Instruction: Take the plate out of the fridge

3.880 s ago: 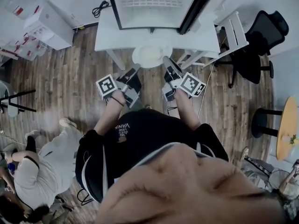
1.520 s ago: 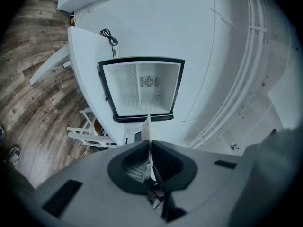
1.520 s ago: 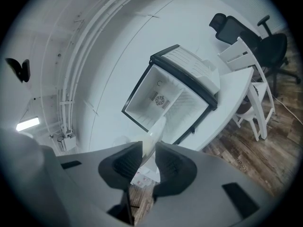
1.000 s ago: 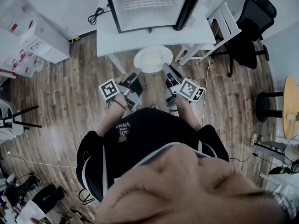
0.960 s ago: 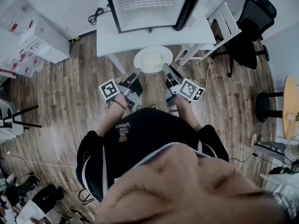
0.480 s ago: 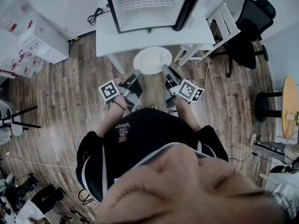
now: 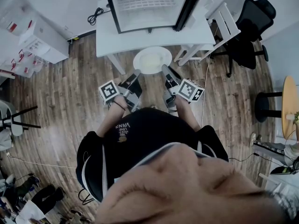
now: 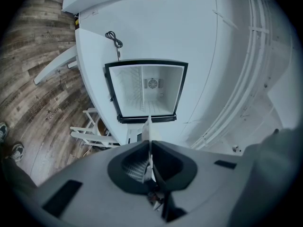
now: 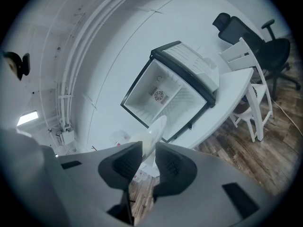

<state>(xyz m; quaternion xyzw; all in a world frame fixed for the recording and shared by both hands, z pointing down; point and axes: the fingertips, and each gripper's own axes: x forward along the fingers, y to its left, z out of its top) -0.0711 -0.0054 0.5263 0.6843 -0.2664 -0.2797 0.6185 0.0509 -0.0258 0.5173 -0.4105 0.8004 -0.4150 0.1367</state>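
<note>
Beneath both of your grippers lies the brown wood-plank floor [image 7: 60, 101]. Straight ahead of them stands the white rectangular table [image 7: 117, 36]. On it sits the small black-framed fridge [image 7: 149, 3], its door swung open to your right and its white inside facing your jaws. Off to the right of your right gripper, well apart, is the black swivel office chair [image 7: 250, 36]. The round white plate [image 7: 152, 59] is outside the fridge. It is held in the air just beyond your jaw tips, by the table's front edge. Your left gripper [image 7: 136, 74] has its jaws brought fully together on the plate's near left rim, which its own view shows edge-on as a thin sliver between the pads. Your right gripper [image 7: 165, 69] is clamped on the near right rim, its jaws standing a little wider around it. Both grippers point roughly level toward the fridge.
</note>
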